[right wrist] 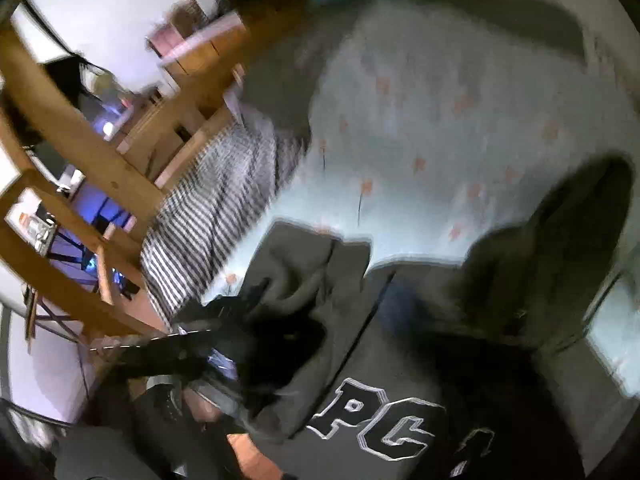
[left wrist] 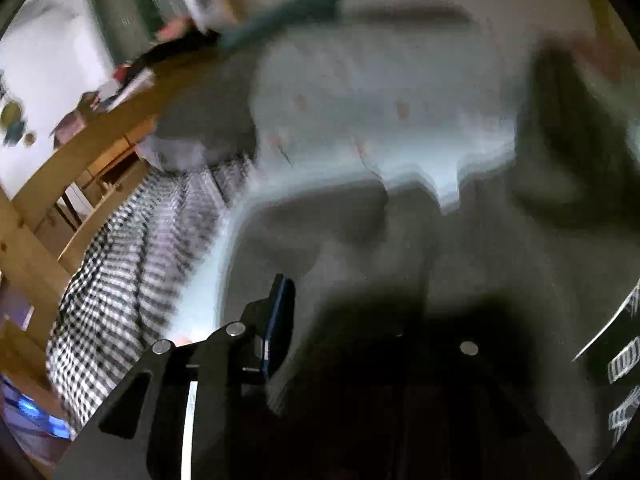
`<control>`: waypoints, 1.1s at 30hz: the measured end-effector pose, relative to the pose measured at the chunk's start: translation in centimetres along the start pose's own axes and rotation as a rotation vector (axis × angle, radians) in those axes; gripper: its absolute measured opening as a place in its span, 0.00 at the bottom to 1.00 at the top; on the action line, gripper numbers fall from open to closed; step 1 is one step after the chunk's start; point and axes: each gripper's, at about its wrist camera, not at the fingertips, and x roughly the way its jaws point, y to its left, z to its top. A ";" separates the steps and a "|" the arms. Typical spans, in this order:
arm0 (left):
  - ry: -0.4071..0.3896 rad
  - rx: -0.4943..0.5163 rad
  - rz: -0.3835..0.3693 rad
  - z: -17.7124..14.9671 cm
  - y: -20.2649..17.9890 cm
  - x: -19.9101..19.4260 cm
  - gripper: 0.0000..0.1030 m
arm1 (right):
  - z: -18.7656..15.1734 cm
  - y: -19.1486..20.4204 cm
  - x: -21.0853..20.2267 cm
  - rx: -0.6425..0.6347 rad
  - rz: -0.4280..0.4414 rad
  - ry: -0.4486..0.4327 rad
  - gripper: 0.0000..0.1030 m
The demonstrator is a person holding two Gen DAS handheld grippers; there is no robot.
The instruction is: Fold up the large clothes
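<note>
Folding is under way, we judge: the dark grey hoodie, with block letters outlined in white on its front, lies on the bed, and both cameras are smeared with motion blur. In the left wrist view the left gripper has grey cloth draped over it; one blue-padded finger shows and the other is buried, so the jaws look clamped on the hoodie, though the blur leaves us unsure. In the right wrist view the right gripper is almost lost under the fabric, and we cannot tell how its jaws stand.

Next, we reckon, the gathered edge must be carried across the body and laid flat.

The bed wears a pale blue sheet with small pink motifs; a checked blanket lies beside it, against a wooden bed frame and white walls.
</note>
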 end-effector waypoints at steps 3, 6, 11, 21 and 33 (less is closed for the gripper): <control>0.009 -0.013 0.041 -0.6 -0.5 0.2 0.29 | -0.5 -1.7 5.8 0.158 0.085 0.108 0.95; 0.017 -0.128 -0.017 -1.3 1.6 0.1 0.29 | -2.0 -4.1 10.9 0.306 0.199 0.148 0.95; -0.002 -0.155 -0.028 -2.3 1.7 -0.3 0.29 | -1.4 -4.2 16.2 0.383 0.361 0.146 0.81; -0.017 -0.201 -0.061 -2.6 2.7 -0.3 0.29 | 0.6 -4.7 19.6 0.417 0.365 0.137 0.75; -0.016 -0.216 -0.060 -2.5 3.0 -0.1 0.29 | 0.6 -5.8 19.8 0.352 0.220 0.116 0.98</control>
